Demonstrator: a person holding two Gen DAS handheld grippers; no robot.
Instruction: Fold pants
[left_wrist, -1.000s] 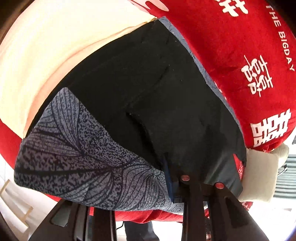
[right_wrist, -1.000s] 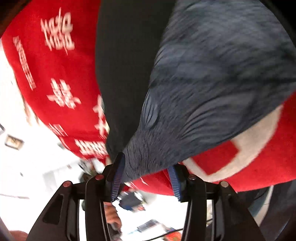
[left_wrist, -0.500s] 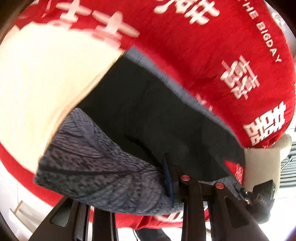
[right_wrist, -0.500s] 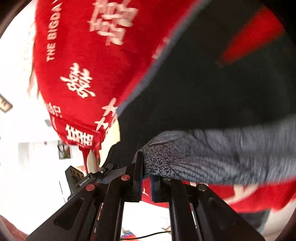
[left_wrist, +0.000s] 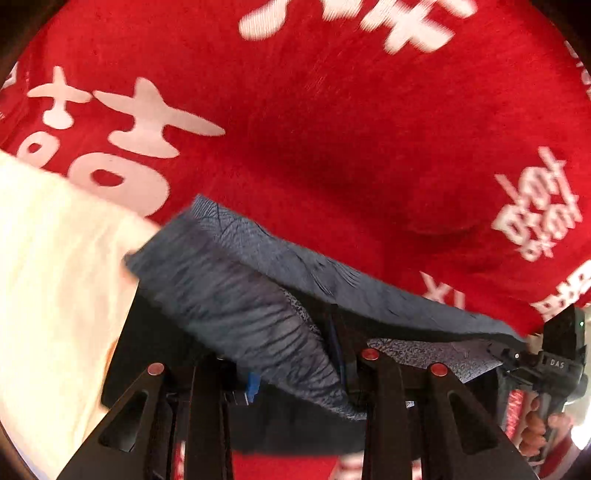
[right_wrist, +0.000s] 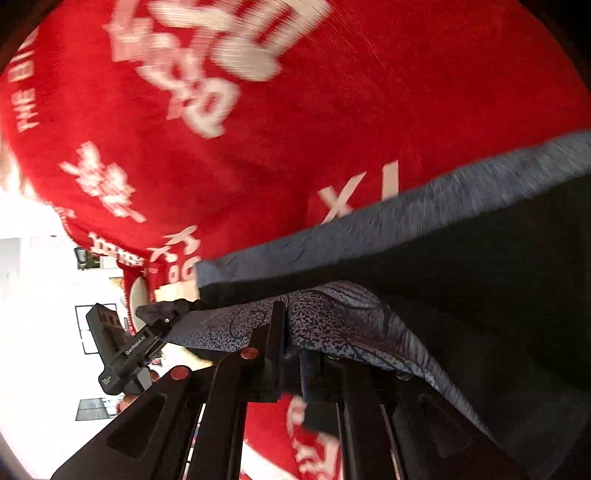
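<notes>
The pants (left_wrist: 251, 295) are grey-blue with a dark leaf print and a black inner side. In the left wrist view they bunch up between the fingers of my left gripper (left_wrist: 295, 373), which is shut on the fabric. In the right wrist view the pants (right_wrist: 369, 229) stretch up to the right, and my right gripper (right_wrist: 288, 332) is shut on a printed edge. Each gripper shows in the other's view: the right one (left_wrist: 517, 358) at the far right, the left one (right_wrist: 155, 321) at the left, both holding the same edge.
A red blanket (left_wrist: 332, 129) with white characters covers the surface under the pants and also fills the upper part of the right wrist view (right_wrist: 221, 147). A cream cloth (left_wrist: 48, 277) lies at the left. A bright room shows beyond the blanket's edge (right_wrist: 44, 295).
Both grippers have carried the held edge forward over the pants. The black inner side that lay open is now mostly covered, and more red blanket fills both views.
</notes>
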